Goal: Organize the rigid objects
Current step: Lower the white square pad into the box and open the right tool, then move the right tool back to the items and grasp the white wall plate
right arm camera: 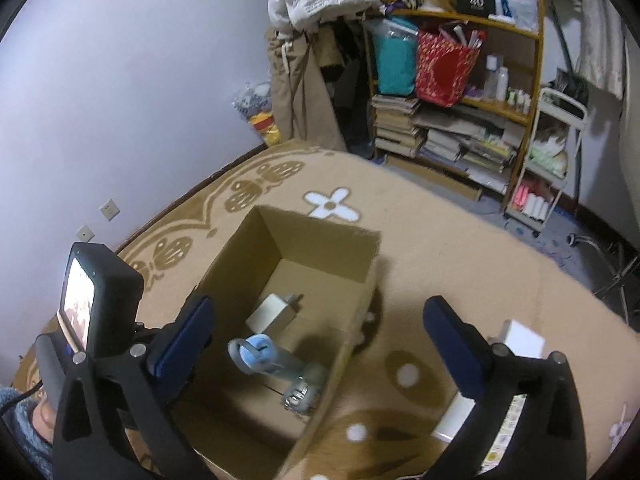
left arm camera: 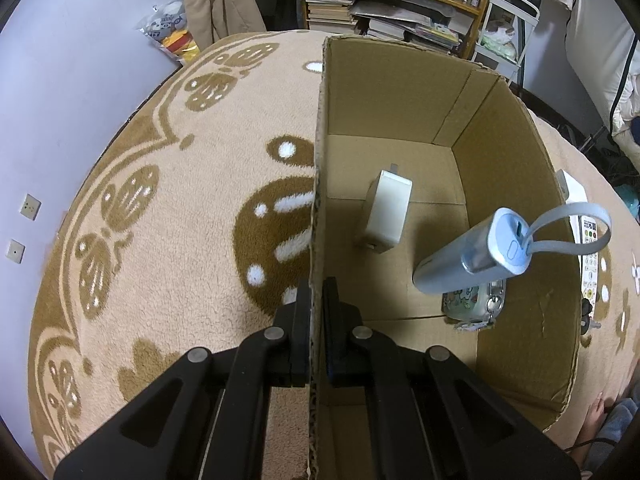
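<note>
An open cardboard box (left arm camera: 516, 184) stands on a patterned rug. My left gripper (left arm camera: 318, 292) is shut on the box's left wall, one pad on each side of it. Inside lie a white power adapter (left arm camera: 386, 212), a silver-blue flask with a grey strap (left arm camera: 472, 256) that leans on the right wall, and a small patterned case with keys (left arm camera: 474, 300) under it. My right gripper (right arm camera: 320, 340) hangs open above the box (right arm camera: 320, 224), with nothing between its fingers. The flask (right arm camera: 272, 364) and the adapter (right arm camera: 276, 312) lie below it.
A white remote (left arm camera: 590, 252) and a small white box (right arm camera: 520, 336) lie on the rug right of the cardboard box. A packed bookshelf (right arm camera: 452, 120) and a white trolley (right arm camera: 556, 160) stand at the far side. A person's sleeve (left arm camera: 616, 424) shows at the lower right.
</note>
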### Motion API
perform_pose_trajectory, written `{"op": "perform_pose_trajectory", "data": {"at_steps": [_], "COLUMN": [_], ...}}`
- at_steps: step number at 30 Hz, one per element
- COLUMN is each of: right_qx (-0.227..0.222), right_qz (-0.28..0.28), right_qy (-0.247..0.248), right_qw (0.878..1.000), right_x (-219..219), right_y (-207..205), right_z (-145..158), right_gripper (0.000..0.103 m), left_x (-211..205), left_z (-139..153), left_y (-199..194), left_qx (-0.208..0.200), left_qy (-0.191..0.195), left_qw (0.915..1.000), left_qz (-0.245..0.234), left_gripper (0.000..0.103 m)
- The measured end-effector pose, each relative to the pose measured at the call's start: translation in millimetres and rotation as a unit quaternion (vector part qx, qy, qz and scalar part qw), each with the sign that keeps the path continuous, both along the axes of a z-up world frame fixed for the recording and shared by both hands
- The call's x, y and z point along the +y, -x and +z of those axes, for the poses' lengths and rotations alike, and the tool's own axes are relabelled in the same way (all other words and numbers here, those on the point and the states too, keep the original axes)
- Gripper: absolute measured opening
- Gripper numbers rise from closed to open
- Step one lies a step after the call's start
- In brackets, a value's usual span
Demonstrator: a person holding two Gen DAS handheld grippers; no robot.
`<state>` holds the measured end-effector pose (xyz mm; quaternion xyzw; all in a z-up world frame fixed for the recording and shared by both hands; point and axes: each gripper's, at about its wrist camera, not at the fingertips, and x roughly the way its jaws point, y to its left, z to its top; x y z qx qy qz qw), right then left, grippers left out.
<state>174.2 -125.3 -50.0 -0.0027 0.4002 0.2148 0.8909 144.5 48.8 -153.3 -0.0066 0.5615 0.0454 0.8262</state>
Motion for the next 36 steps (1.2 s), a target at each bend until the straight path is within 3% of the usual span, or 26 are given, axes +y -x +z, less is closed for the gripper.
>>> {"op": "perform_pose_trajectory", "data": {"at_steps": [7,25,36], "right_qx": [0.004,0.103,0.163], "right_qz": [-0.036,-0.115,-0.129], "right_qy": [-0.001,0.015,-0.033], "right_qw": [0.999,0.988,0.978], "right_x": [-26.0,-121.5,-148.7], "right_y": [-5.2,-17.6,-19.1], "right_z": [-5.7,-64.0,-103.7], "right_gripper": [0.103,0.103,0.103], "left_x": [0.0,0.4,0.4], "left_z": [0.1,-0.7,-0.7], "left_y": [0.0,0.5,0.5], "left_qx": [0.000,0.000,0.001], "left_qy": [0.000,0.002,0.003], "left_qw": [1.0000,1.0000,1.0000], "left_qz": [0.000,0.000,0.001], "left_gripper": [0.005,0.005,0.005]}}
